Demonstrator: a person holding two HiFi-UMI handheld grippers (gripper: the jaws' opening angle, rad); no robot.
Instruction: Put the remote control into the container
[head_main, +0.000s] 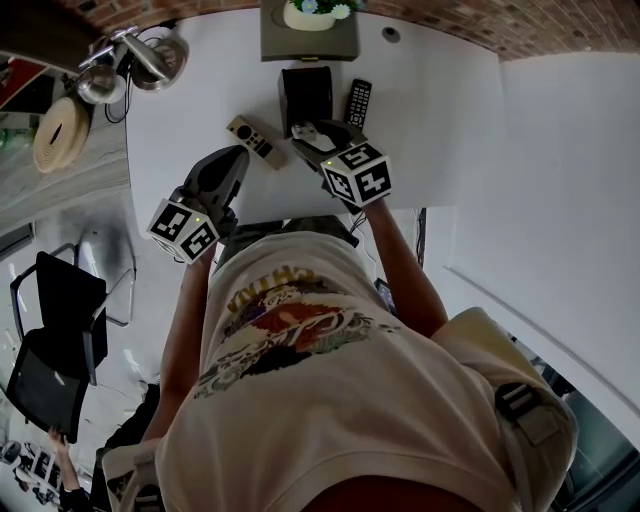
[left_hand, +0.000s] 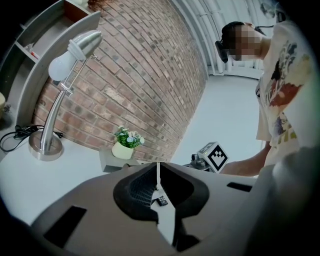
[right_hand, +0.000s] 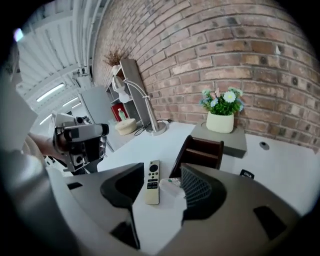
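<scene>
Right hand-held gripper (right_hand: 163, 172), its jaws wide apart and clamped on nothing, would best be centred across the small white remote (right_hand: 171, 186) seen beside its right pad before being closed, the dark container (right_hand: 202, 150) standing just behind; the left hand-held gripper (left_hand: 158, 175) is shut, empty.

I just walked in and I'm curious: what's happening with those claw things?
A person holds a gripper in each hand over a white table. The right gripper is open, pointing at a beige remote and a white remote near the dark container. The left gripper is shut and empty. A black remote lies beside the container.
</scene>
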